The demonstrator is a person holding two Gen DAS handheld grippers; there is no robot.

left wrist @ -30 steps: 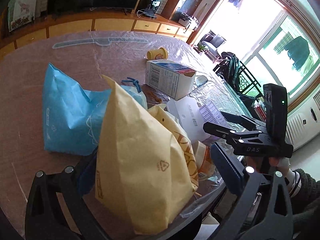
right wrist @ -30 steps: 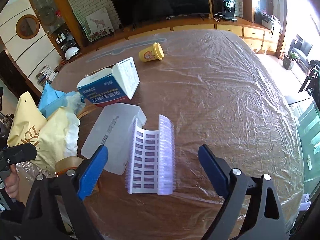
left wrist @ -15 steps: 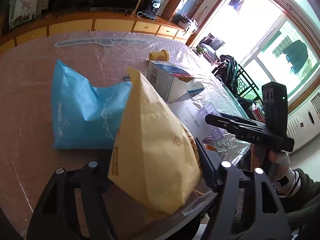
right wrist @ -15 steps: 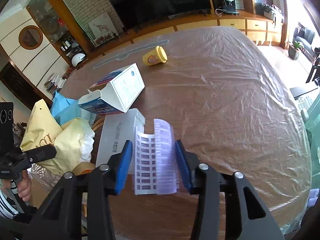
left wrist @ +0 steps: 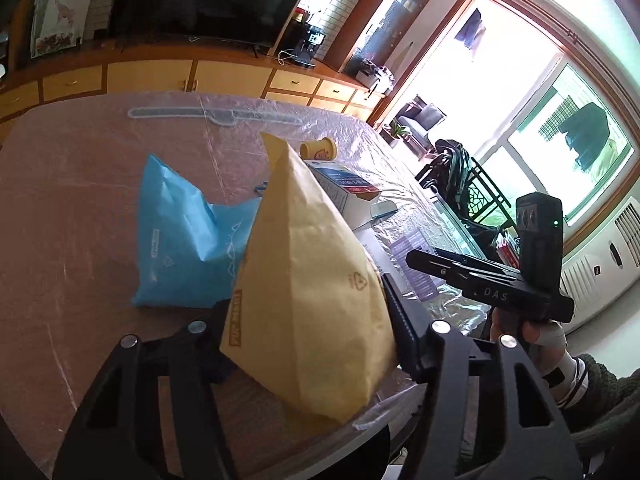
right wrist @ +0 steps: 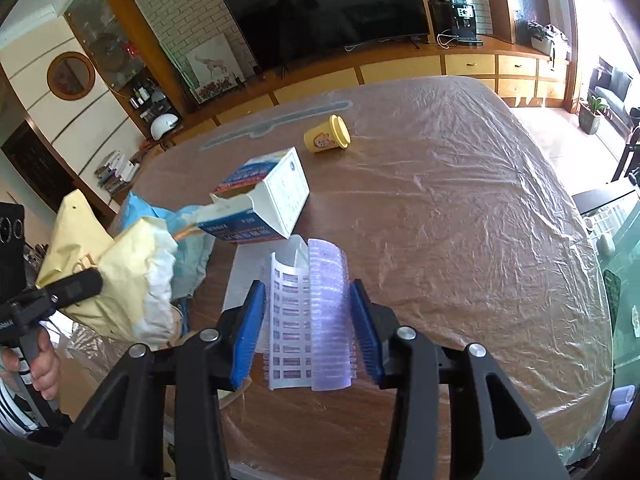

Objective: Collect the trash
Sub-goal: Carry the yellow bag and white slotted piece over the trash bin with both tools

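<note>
At the table's near edge, the left gripper (left wrist: 308, 344), wide a second before, was closing on the yellow bag (left wrist: 308, 280); the right gripper (right wrist: 306, 328) had clamped the purple plastic strip (right wrist: 316, 316). Both pieces looked ready for lifting away.

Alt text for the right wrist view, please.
The right gripper is shut on a curled purple-and-white blister pack above a plastic-covered table. Beyond lie an open blue-and-white carton and a tipped yellow cup.
</note>
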